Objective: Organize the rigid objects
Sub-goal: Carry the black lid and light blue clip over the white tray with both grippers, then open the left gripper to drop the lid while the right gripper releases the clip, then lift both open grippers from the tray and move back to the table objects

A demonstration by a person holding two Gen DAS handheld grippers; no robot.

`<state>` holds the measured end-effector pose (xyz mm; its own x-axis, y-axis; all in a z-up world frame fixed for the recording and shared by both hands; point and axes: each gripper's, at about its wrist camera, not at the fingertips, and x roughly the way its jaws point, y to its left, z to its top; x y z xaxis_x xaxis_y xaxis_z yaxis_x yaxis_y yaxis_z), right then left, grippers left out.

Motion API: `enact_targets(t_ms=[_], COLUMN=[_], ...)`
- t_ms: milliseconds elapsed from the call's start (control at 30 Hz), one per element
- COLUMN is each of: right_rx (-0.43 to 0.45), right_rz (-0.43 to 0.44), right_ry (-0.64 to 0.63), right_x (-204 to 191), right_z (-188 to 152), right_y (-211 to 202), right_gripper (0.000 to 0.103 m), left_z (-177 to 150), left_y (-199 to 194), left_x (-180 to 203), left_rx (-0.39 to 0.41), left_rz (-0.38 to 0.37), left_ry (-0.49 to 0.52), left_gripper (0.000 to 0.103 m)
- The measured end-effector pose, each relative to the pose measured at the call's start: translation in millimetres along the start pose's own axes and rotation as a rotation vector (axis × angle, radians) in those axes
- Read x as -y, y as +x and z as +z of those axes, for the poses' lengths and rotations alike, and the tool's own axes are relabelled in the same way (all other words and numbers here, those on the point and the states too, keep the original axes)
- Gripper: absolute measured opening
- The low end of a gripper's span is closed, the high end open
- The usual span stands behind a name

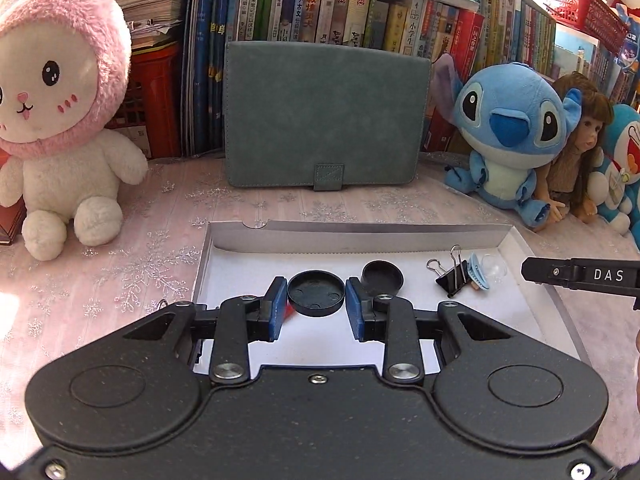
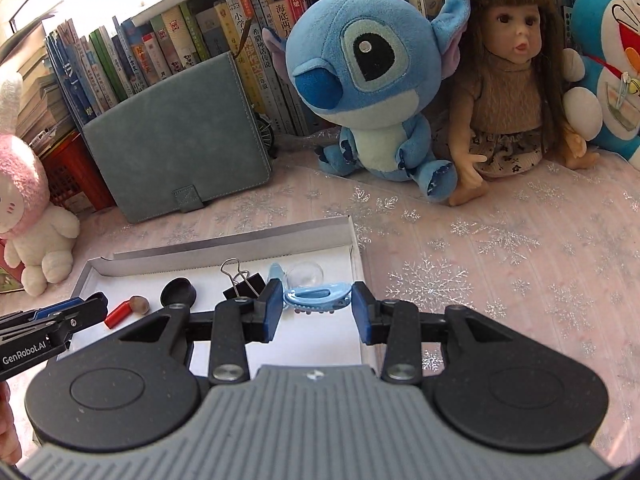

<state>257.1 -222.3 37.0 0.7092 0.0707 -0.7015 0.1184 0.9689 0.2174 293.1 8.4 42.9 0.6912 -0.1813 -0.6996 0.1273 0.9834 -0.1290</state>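
While both tools hang over the shallow white box (image 1: 516, 240) on the pink snowflake-patterned surface (image 1: 120, 248), we see the left gripper (image 1: 316, 306) with its blue fingers (image 1: 278, 300) pinching a round black cap (image 1: 316, 293) from either side, just above the box floor. A second, smaller black cap (image 1: 382, 278) lies in the box just beyond the right finger. Farther right in the box sit a black binder clip (image 1: 452, 276), a light blue clip and a small clear dome (image 1: 494, 266), close together.

From the right wrist view, the right gripper (image 2: 316, 306) has its fingers (image 2: 270, 304) closed on a light blue hair clip (image 2: 316, 297), held crosswise between the pads over the right part of the box. Behind it are the binder clip and the clear dome; to the left lie the smaller cap, a brown nut-like ball (image 2: 138, 304) and a red stick (image 2: 118, 316) touching it.

At the back, a grey-green case (image 1: 324, 116) leans upright against a row of books (image 1: 400, 20). A pink-hooded rabbit toy (image 1: 60, 120) sits to the left, and a blue plush toy (image 2: 360, 92) and a doll (image 2: 508, 92) sit to the right.
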Motion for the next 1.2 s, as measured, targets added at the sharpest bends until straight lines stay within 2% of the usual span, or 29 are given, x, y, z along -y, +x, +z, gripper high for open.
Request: enact_targets(t_ms=[633, 900, 967, 1033, 1200], right_rx=[0.003, 0.012, 0.015, 0.017, 0.028], right_rz=[-0.04, -0.042, -0.043, -0.038, -0.025], right_ry=[0.032, 0.032, 0.032, 0.037, 0.038], right_x=[-3.2, -3.8, -3.5, -2.5, -2.1], right_z=[6.1, 6.8, 6.7, 6.4, 4.2], right_y=[25.0, 28.3, 28.7, 28.9, 25.4], right_gripper=[0.044, 0.051, 0.057, 0.057, 0.061], left_z=[-2.8, -2.5, -2.5, -2.4, -2.5], left_y=[24.5, 25.2, 24.8, 23.2, 16.8], left_x=[-6.0, -4.2, -4.3, -3.6, -1.9], left_rx=[-0.034, -0.029, -0.027, -0.022, -0.011], left_rz=[0.032, 0.029, 0.027, 0.028, 0.021], left_ry=[-0.004, 0.0, -0.001, 0.0, 0.005], left_gripper=[0.03, 0.03, 0.031, 0.039, 0.046])
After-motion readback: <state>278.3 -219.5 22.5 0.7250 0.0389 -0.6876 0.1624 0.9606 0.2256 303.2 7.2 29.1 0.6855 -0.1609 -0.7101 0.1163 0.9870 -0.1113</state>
